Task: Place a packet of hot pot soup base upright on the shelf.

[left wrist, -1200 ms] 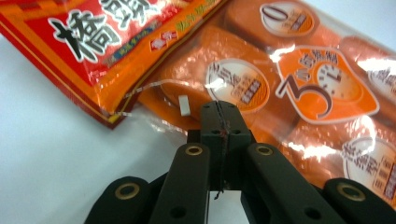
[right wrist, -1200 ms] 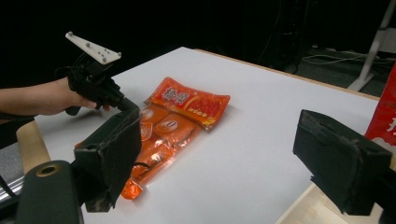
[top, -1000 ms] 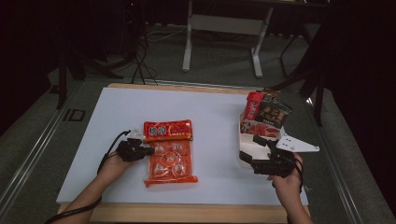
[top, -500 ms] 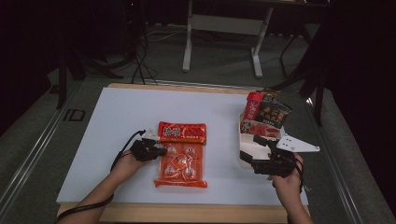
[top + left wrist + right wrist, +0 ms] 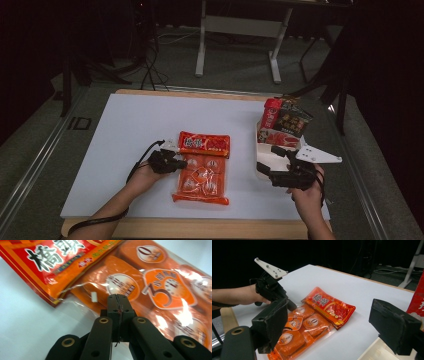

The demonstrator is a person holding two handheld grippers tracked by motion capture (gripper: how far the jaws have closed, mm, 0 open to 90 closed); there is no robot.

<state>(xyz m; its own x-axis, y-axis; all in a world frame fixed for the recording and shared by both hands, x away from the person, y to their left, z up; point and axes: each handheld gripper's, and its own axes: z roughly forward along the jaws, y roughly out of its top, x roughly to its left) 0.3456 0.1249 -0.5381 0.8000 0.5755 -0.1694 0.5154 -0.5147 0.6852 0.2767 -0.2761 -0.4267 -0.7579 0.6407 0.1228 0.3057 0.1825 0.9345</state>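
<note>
Orange snack pack [image 5: 202, 170] now lies further toward the counter's [image 5: 125, 130] right edge than a second ago, near the middle of the front edge. Left gripper [image 5: 181, 163] is clenched on the pack's left seam, jaws fully together on the film in the left gripper view [image 5: 117, 306]; judged to be dragging it across. Right gripper [image 5: 270, 175] has not moved, jaws parted and grasping nothing [image 5: 332, 327], by the white box [image 5: 266, 162] of packets at the right edge. Judgement: pack is being brought within the right gripper's reach, roughly halfway.
</note>
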